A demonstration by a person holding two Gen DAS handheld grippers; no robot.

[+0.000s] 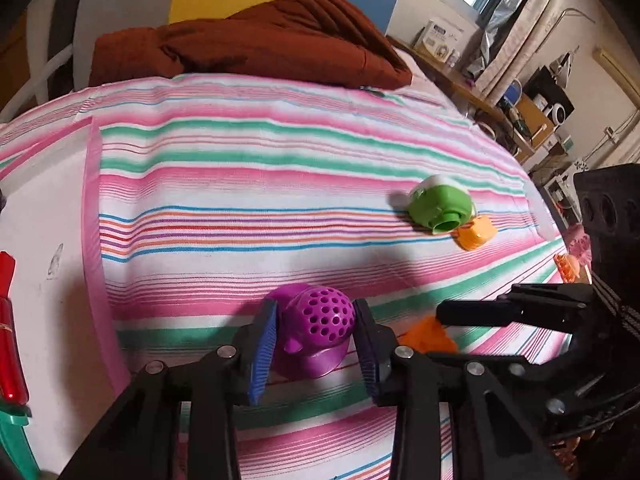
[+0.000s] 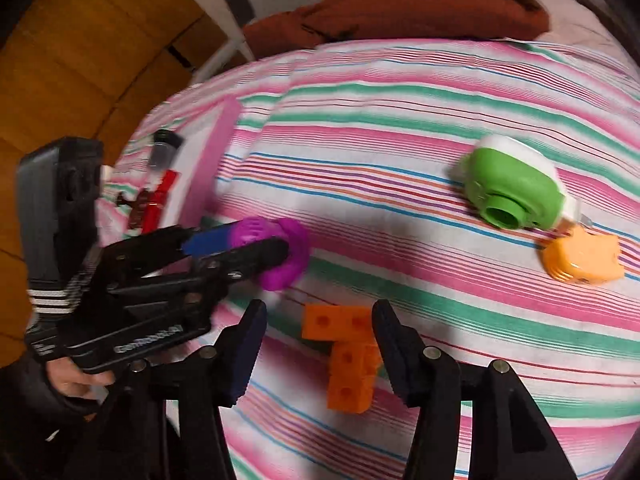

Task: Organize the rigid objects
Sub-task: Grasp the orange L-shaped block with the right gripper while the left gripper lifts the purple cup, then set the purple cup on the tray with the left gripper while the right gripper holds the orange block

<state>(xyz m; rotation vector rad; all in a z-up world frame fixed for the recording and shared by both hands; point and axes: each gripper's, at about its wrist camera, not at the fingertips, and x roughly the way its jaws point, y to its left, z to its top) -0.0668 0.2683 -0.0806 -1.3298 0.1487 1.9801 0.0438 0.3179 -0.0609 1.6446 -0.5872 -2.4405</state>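
A purple perforated toy (image 1: 316,330) sits on the striped cloth between the pads of my left gripper (image 1: 314,320); the blue pads touch its sides. It also shows in the right wrist view (image 2: 280,252), held by the left gripper (image 2: 256,240). An orange L-shaped block piece (image 2: 348,356) lies between the open fingers of my right gripper (image 2: 320,320), with a gap on the left side. The block (image 1: 428,334) shows beside the right gripper's finger (image 1: 476,312) in the left wrist view.
A green and white toy (image 1: 440,204) (image 2: 512,192) and an orange toy (image 1: 474,234) (image 2: 580,260) lie far right. A red toy (image 1: 10,336) and other small items (image 2: 160,184) lie at the left on a pink-edged tray (image 2: 208,160). A brown blanket (image 1: 256,40) lies behind.
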